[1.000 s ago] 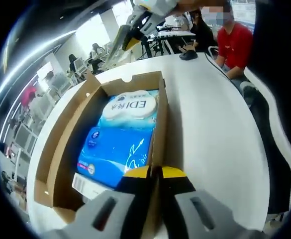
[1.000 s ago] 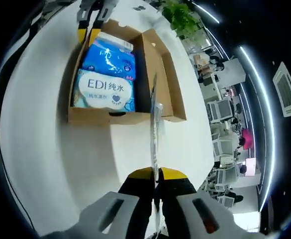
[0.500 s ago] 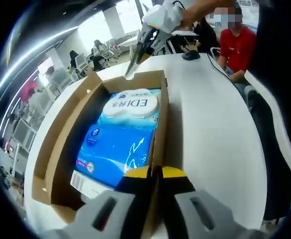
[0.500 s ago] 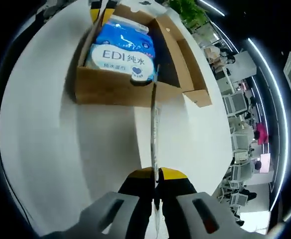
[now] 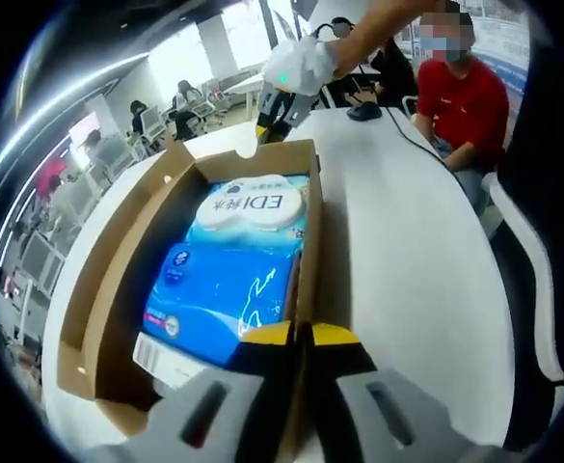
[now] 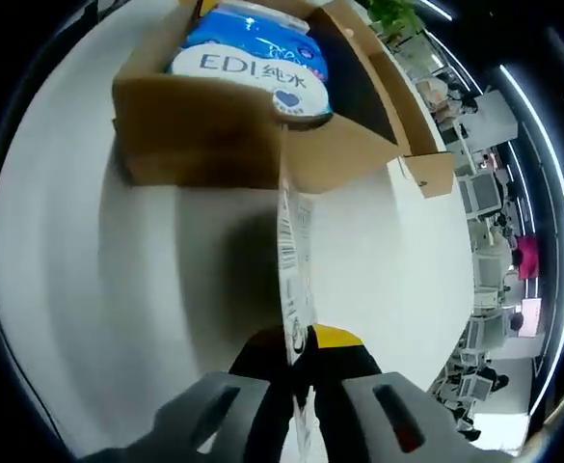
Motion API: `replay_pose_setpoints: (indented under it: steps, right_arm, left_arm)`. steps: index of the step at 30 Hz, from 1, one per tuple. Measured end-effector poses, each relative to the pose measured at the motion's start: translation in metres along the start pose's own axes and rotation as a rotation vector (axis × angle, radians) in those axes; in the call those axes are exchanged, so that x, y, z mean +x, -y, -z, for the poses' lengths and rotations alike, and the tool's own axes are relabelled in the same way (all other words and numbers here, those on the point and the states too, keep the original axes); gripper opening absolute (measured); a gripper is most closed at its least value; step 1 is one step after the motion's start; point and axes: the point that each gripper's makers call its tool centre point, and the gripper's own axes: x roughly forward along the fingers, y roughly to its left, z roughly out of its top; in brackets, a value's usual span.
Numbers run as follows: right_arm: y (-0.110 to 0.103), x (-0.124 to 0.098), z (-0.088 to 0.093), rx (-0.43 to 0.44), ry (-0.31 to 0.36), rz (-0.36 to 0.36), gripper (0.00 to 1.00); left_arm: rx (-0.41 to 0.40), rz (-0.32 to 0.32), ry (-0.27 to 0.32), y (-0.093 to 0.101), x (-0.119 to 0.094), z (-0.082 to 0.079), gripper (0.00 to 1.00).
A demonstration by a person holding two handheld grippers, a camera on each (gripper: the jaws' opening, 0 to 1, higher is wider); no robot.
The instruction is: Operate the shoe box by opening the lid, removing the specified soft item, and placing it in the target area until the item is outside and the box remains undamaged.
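While boxed, wipes pack (image 5: 231, 270) beyond fingers (image 5: 262, 349)

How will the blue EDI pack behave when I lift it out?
Probably soft: the blue EDI pack looks film-wrapped, so it may sag and slip when pinched. It fills the shoe box closely, so it may drag on the walls.

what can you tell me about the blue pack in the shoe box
The blue pack is a soft, glossy plastic-wrapped bundle, blue with white wave graphics and a white oval panel reading "EDI". A white barcode label sits at one end. It lies flat inside the open brown cardboard shoe box, nearly filling it, its sides close against the walls. In the right gripper view its rounded end rises a little above the box's front wall. Neither tool touches it.
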Motion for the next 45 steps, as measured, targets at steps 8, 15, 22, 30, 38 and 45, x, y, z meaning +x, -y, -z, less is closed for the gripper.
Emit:
replay_pose_setpoints:
  steps: [8,15,22,30,38,45]
  right_arm:
    - [-0.004,0.0,0.003,0.021,-0.029,-0.017,0.02]
    - [-0.008,0.003,0.005,0.014,-0.02,-0.015,0.03]
    - [-0.012,0.002,0.005,0.014,-0.01,0.0,0.03]
    - [-0.02,0.004,0.005,-0.009,-0.008,-0.01,0.03]
    - [-0.025,0.005,0.004,0.048,-0.01,-0.025,0.06]
    - [-0.028,0.006,0.004,0.057,-0.02,-0.041,0.08]
  left_arm:
    - [-0.017,0.004,0.002,0.003,0.007,0.006,0.04]
    - [0.005,0.024,-0.02,0.002,0.005,0.005,0.04]
    - [0.015,0.027,-0.032,0.004,0.005,0.004,0.04]
    - [0.027,0.01,-0.06,0.003,0.004,0.006,0.04]
    - [0.027,0.013,-0.063,0.003,0.004,0.008,0.04]
    - [0.017,0.008,-0.083,0.003,0.005,0.007,0.04]
